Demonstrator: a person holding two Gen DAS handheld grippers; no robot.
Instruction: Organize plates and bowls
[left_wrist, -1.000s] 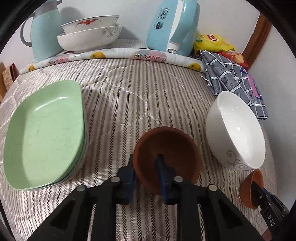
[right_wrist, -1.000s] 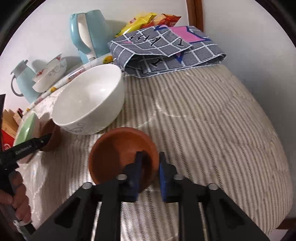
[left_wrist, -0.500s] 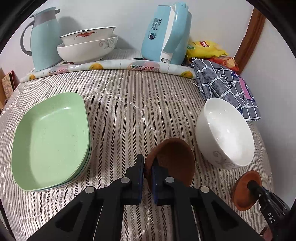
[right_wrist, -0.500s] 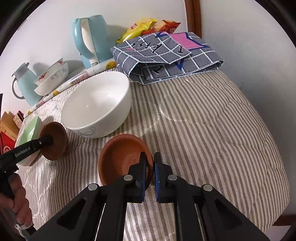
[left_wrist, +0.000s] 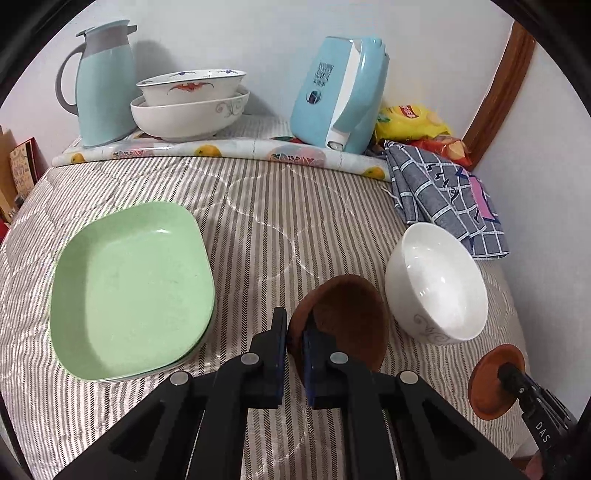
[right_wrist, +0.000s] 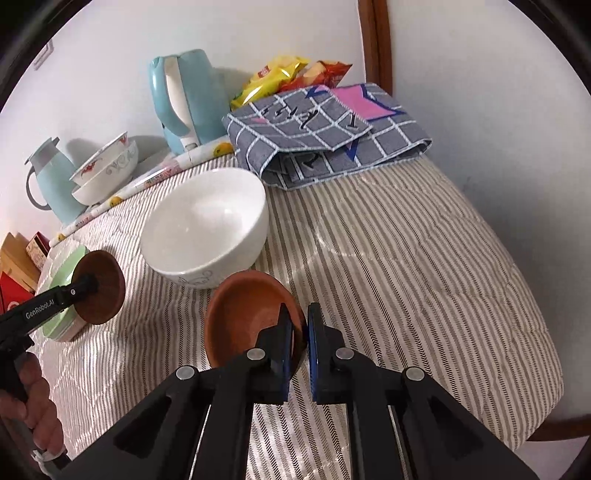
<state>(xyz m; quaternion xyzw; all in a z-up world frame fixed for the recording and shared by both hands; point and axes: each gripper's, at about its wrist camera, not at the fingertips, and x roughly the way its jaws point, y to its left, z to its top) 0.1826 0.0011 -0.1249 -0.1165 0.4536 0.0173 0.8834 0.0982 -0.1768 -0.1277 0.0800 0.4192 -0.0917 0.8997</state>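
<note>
My left gripper (left_wrist: 294, 328) is shut on the rim of a dark brown bowl (left_wrist: 347, 317) and holds it tilted above the striped cloth; it also shows in the right wrist view (right_wrist: 101, 286). My right gripper (right_wrist: 299, 325) is shut on the rim of an orange-brown bowl (right_wrist: 247, 314), lifted and tilted; it shows in the left wrist view (left_wrist: 493, 384) at lower right. A white bowl (left_wrist: 437, 284) stands between them on the table. Stacked green plates (left_wrist: 129, 288) lie at the left. Two stacked white bowls (left_wrist: 190, 103) stand at the back.
A blue jug (left_wrist: 101, 81) and a blue kettle (left_wrist: 340, 92) stand at the back wall. A folded grey checked cloth (left_wrist: 447, 195) and snack bags (left_wrist: 413, 120) lie at the back right. The table edge (right_wrist: 546, 369) runs close on the right.
Both grippers have lifted their brown bowls higher and tilted them more upright. Both cameras have pulled back from the table.
</note>
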